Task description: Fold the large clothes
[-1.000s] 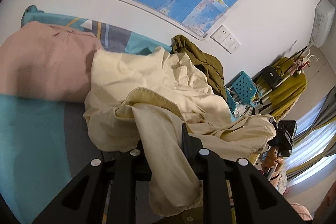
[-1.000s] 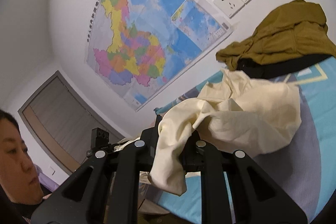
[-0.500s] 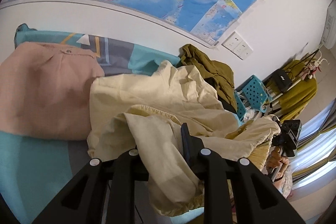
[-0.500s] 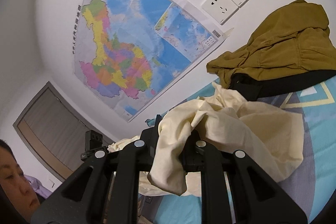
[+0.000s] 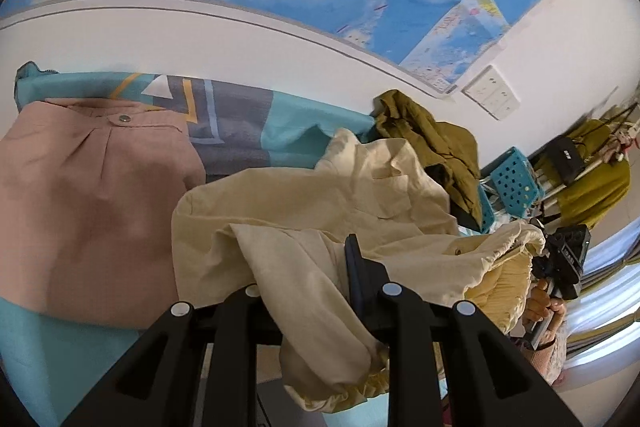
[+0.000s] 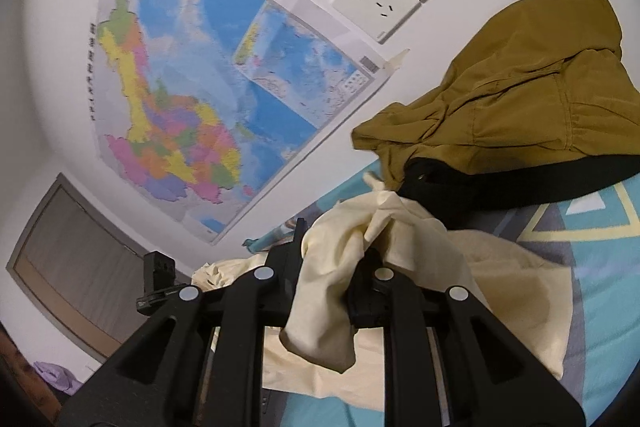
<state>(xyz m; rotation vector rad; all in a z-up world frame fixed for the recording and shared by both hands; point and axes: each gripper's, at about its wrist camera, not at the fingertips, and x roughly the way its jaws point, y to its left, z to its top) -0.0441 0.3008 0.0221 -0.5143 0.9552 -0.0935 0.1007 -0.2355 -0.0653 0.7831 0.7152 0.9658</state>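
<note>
The left gripper point(image 5: 308, 267) is closed on a fold of the cream garment point(image 5: 320, 203), which hangs down between its fingers. The right gripper point(image 6: 336, 251) pinches another bunch of it tight, and the rest lies crumpled on the blue bedsheet point(image 6: 600, 307) beside the olive jacket point(image 6: 520, 99).

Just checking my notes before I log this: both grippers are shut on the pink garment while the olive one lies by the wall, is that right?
Not quite: both grippers, left and right, are shut on the cream garment, as both wrist views show. The pink garment lies untouched; the olive garment is by the wall.
</note>
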